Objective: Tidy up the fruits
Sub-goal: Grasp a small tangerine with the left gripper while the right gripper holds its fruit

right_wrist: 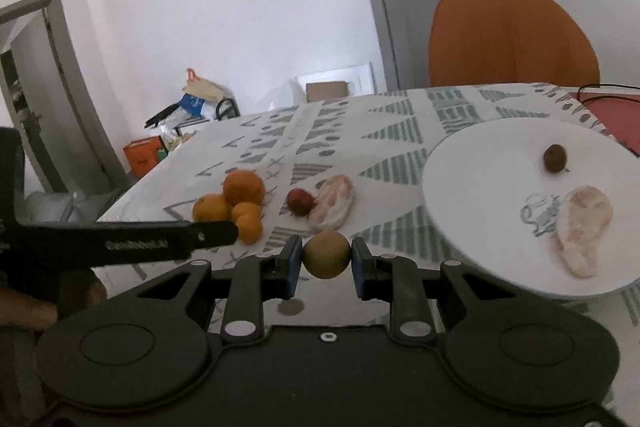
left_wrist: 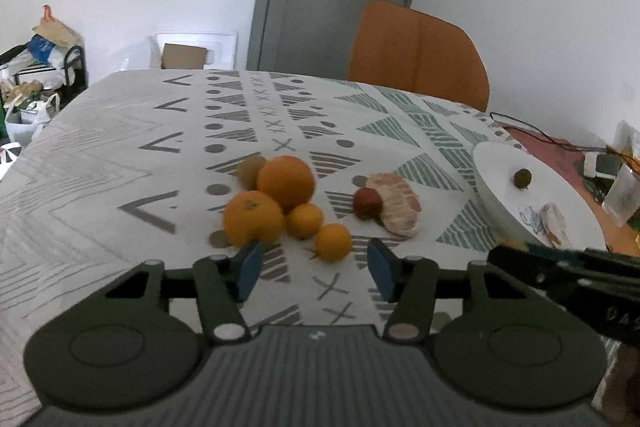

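My right tool (right_wrist: 326, 257) is clamped on a small round brownish-green fruit (right_wrist: 325, 254), low centre of the right view, off the worktop (right_wrist: 392, 135). My left tool (left_wrist: 314, 269) stands apart, nothing between its pads, just short of the small orange (left_wrist: 333, 242) at centre. The pomelo segment (right_wrist: 582, 231) on the white plate (right_wrist: 472, 187) lies with its long axis running upper right to lower left.
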A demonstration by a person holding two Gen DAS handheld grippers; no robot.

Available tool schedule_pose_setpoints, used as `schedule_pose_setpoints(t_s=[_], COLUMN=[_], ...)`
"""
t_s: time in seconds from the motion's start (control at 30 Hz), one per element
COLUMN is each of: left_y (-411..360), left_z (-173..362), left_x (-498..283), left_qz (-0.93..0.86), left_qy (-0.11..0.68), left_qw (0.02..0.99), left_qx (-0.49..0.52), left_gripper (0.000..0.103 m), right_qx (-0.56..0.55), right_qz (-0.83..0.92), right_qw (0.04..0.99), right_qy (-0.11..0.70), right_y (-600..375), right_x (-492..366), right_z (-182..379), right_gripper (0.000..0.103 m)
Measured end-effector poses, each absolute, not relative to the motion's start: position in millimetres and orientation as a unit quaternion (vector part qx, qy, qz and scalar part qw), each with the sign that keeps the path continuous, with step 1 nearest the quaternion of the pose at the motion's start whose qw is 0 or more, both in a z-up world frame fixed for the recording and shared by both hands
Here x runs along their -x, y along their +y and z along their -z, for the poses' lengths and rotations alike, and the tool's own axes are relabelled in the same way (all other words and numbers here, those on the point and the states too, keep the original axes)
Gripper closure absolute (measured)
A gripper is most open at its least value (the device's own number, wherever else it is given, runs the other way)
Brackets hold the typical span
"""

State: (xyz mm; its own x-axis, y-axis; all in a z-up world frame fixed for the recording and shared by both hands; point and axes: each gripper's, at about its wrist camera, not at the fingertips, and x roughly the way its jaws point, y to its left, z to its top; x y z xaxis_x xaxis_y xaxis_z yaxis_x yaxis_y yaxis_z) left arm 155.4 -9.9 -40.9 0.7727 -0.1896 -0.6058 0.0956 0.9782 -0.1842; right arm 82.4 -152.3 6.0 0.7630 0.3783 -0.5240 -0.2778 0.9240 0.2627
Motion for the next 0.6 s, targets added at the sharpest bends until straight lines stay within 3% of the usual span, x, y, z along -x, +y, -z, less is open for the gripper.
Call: schedule_pose_setpoints(t_s=[0.27,0.4,0.6], left_y=[-30,-38,-45], left_z=[48,52,41], left_x=[-173,-181,-178], left_qz=[0.063,0.048,0.057], left_qy=[0.343,0.344,0.328], left_qw=[0.935,0.936,0.942], left_qx=[0.057,0.047,0.052], left_gripper=[0.058,0.082,0.082], right_qx=[-0.101,-0.108,-0.117], right_qz=[-0.165,-0.159,-0.149], right_qw=[0.941,0.943,0.945], right_qy=[0.278,0.272,0.265], right_y=[-176,-186,-199], right_x=[-81,-81,-80], right_z=[-12,-14,-15], right_gripper=[0.078,0.078,0.078])
